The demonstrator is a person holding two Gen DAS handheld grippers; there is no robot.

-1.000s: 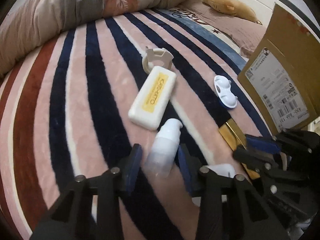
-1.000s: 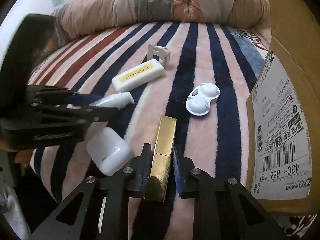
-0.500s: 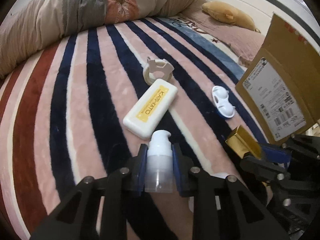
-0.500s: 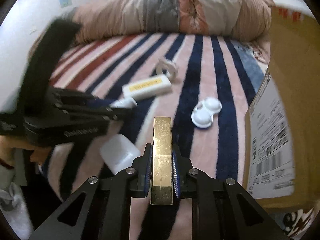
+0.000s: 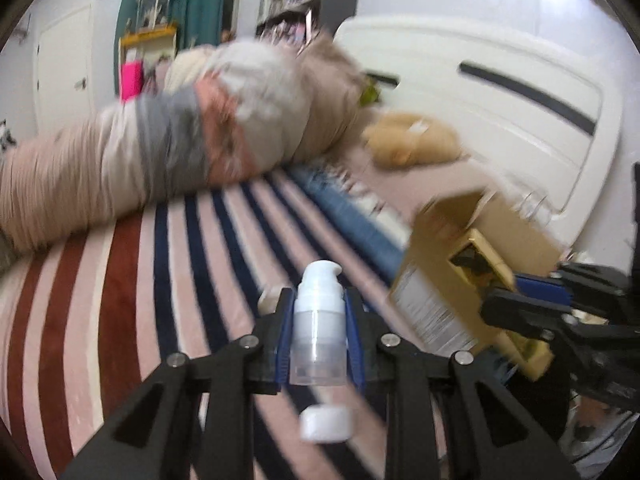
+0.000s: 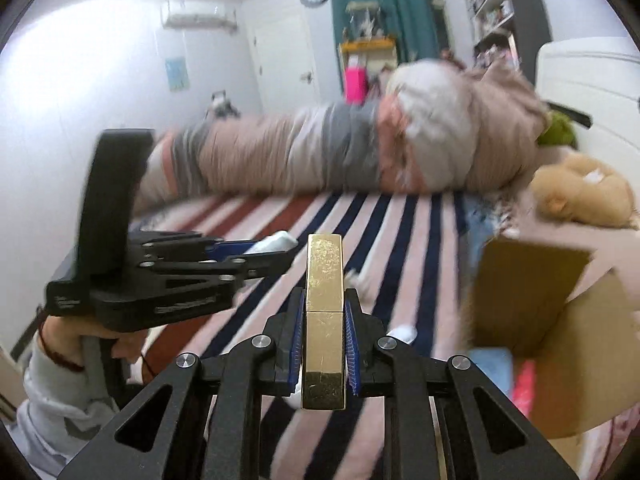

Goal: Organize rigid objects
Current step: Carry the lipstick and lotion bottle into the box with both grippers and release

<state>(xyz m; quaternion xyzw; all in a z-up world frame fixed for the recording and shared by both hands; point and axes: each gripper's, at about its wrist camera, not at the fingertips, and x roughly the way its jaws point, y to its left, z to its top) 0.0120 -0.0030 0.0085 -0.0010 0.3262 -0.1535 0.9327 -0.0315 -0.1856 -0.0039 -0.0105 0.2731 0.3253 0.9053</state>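
Note:
My left gripper [image 5: 320,328] is shut on a white pump bottle [image 5: 319,320], held upright above the striped blanket [image 5: 140,288]. My right gripper [image 6: 323,340] is shut on a gold rectangular box [image 6: 323,312], also lifted. The gold box [image 5: 486,264] and the right gripper show at the right of the left wrist view, next to the open cardboard box [image 5: 444,280]. The left gripper with the bottle tip [image 6: 276,242] shows at the left of the right wrist view. The cardboard box [image 6: 560,344] lies to the right, with blue and pink items inside.
A small white case [image 5: 326,424] lies on the blanket below my left gripper. A rolled quilt [image 6: 340,152] runs along the far side of the bed. A tan plush toy [image 6: 580,192] sits near the white headboard [image 5: 500,92].
Both grippers have risen off the blanket with their objects and tilted up, so the room now shows. The yellow-labelled white case and the tape holder have dropped out of view.

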